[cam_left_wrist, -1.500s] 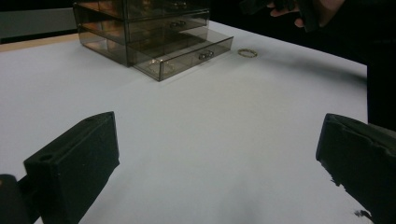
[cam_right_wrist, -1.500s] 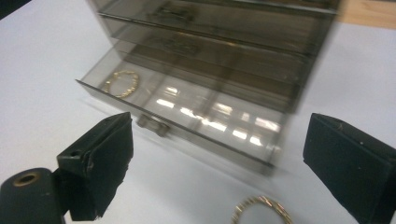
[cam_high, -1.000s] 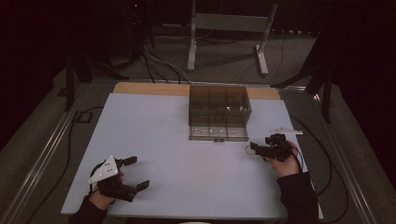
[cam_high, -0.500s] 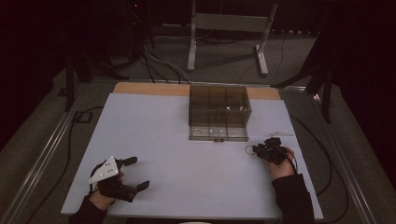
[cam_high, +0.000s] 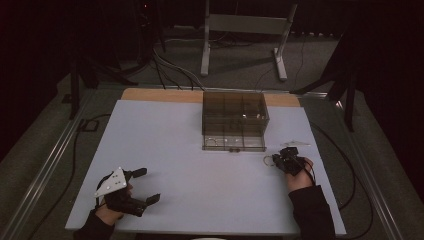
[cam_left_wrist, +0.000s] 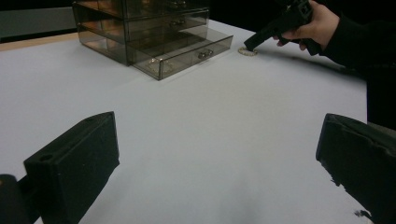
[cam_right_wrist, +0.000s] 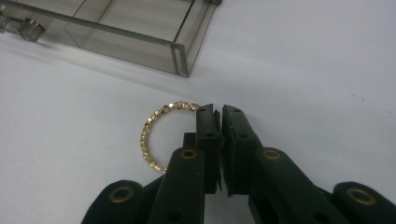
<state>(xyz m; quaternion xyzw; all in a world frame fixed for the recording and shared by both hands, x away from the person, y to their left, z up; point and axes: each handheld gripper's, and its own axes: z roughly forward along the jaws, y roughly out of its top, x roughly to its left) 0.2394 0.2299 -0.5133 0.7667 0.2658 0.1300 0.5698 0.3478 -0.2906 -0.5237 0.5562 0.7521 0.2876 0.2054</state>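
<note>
— white table (cam_high: 200, 150), dark room; where's the bracelet (cam_right_wrist: 156, 135)?
— at three o'clock, just beside the smoky drawer box (cam_high: 234, 120); the right gripper (cam_right_wrist: 218, 112) is clenched on its beaded edge.
— left gripper (cam_high: 145, 185)?
— at seven o'clock, jaws spread wide, grasping nothing.

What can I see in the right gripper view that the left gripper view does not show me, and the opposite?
Right gripper view: the beads of the gold bracelet, with the right tongs nearly shut on its edge. Left gripper view: the left tongs wide open over bare table, and all tiers of the drawer box. Both: the bracelet, the box's open bottom drawer, and the white tabletop.
</note>
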